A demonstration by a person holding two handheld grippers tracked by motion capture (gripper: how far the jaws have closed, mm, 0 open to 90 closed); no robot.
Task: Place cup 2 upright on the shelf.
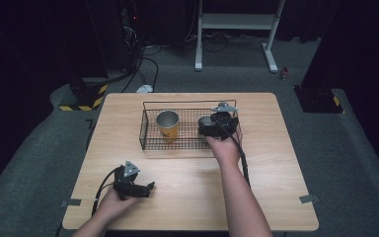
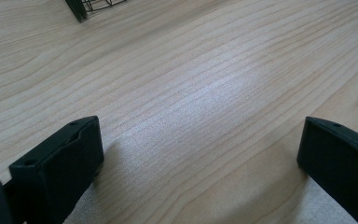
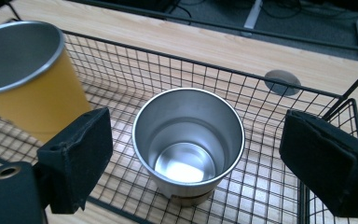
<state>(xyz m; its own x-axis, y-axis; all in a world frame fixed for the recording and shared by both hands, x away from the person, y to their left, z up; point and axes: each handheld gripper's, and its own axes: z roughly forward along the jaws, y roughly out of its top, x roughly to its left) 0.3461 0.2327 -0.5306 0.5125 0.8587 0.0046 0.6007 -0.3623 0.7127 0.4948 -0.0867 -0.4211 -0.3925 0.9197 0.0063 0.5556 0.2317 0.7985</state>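
A black wire basket [image 1: 148, 129] [image 3: 242, 60] stands on the far half of the wooden table. Inside it a yellow cup [image 1: 168, 125] [image 3: 25, 84] stands upright at the left. A silver steel cup [image 1: 205, 122] [image 3: 189, 140] stands upright to its right. My right gripper [image 1: 216, 124] [image 3: 193, 161] hovers over the basket's right part, open, its jaws either side of the silver cup and apart from it. My left gripper [image 1: 147, 187] [image 2: 200, 154] rests low near the table's front left, open, with bare wood between its jaws.
The table [image 1: 187, 197] [image 2: 191, 70] has bare wood around the basket. A basket corner [image 2: 81, 7] appears at the top of the left gripper view. A round grey cap [image 3: 282, 81] sits in the tabletop behind the basket. A white frame [image 1: 237, 22] and cables [image 1: 138, 54] stand on the floor beyond.
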